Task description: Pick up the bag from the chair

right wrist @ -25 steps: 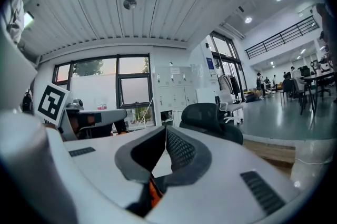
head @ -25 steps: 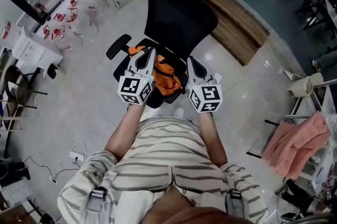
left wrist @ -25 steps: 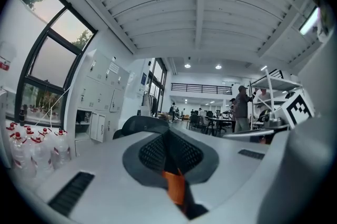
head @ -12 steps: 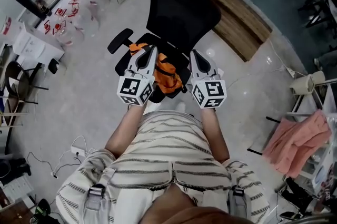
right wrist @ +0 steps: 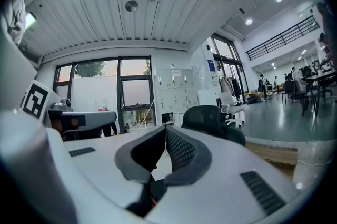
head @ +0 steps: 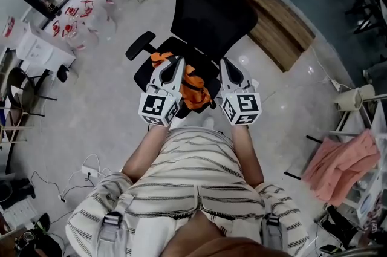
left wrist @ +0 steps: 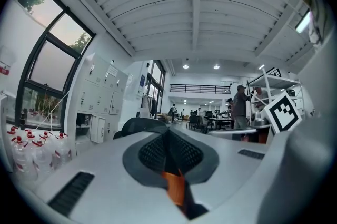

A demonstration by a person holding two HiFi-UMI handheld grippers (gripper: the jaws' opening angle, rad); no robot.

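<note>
a person in a striped shirt [head: 187, 171] stands over an office chair, a gripper in each hand held out level, side by side. the left gripper [head: 176, 61] has its jaws pressed fully together, and its own view shows an orange strap [left wrist: 175, 187] of the bag pinched between them. the right gripper [head: 229, 63], just to its right, also has its jaws closed tip to tip. in its view a dark strip with a fleck of orange sits low in the gap, which reads as another part of the bag caught there, though less plainly.

the orange bag [head: 192, 87] hangs between the two grippers, nearer the left one, over the near edge of the black chair [head: 211, 8]. from above it cannot be told for sure whether it touches the seat. both gripper views look out level with the top of the chair back, which suggests it is already lifted clear.

over the last second almost nothing has shifted: grippers, bag and grip sit as they did, and only the chair slides a little in the head view. that stillness suggests the lift is made and the pick-up is at or near its end. beyond the chair lie a wooden platform [head: 278, 32] and, far left, red-capped bottles [head: 78, 14].
</note>
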